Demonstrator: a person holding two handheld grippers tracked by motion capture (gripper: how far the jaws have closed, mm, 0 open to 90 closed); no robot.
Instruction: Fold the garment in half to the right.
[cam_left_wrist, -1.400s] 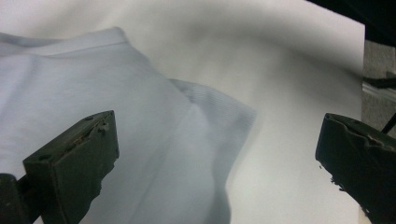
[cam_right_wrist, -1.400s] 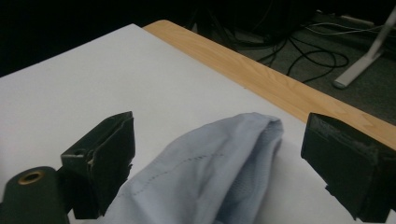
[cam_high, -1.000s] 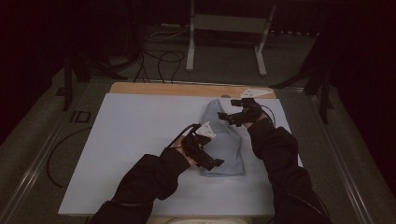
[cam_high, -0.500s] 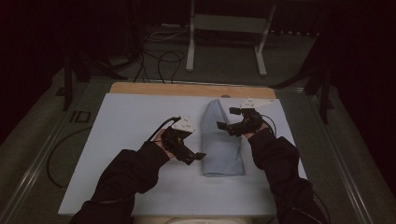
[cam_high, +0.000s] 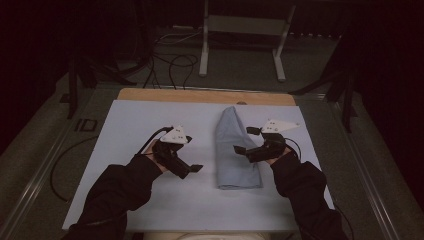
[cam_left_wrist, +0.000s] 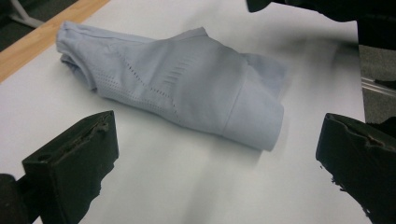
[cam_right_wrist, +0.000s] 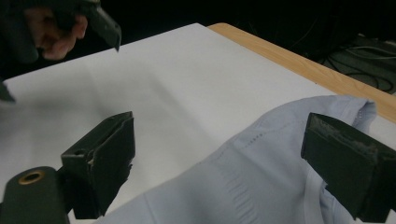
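1. Nearest the viewer, two forearms in dark sleeves (cam_high: 120, 182) come in from the bottom edge of the high view, each hand holding a black two-jaw gripper over a pale sheet (cam_high: 150, 120) that covers the table.
2. The left gripper (cam_high: 192, 170) hovers left of centre, jaws spread wide with nothing between them. It sits apart from the cloth and points toward it.
3. The right gripper (cam_high: 245, 140) is at the cloth's right edge. Its jaws are also wide apart and grip nothing; in the right gripper view the cloth lies under and between them.
4. A light blue folded garment (cam_high: 236, 150) lies between the two grippers, a long narrow bundle running away from the viewer. Rows of small perforations mark its fabric.
5. Beyond the sheet, a strip of bare wooden tabletop (cam_high: 205, 96) shows.
6. Farthest back, cables (cam_high: 172, 62) trail over a dark floor beside a metal stand (cam_high: 245, 30).
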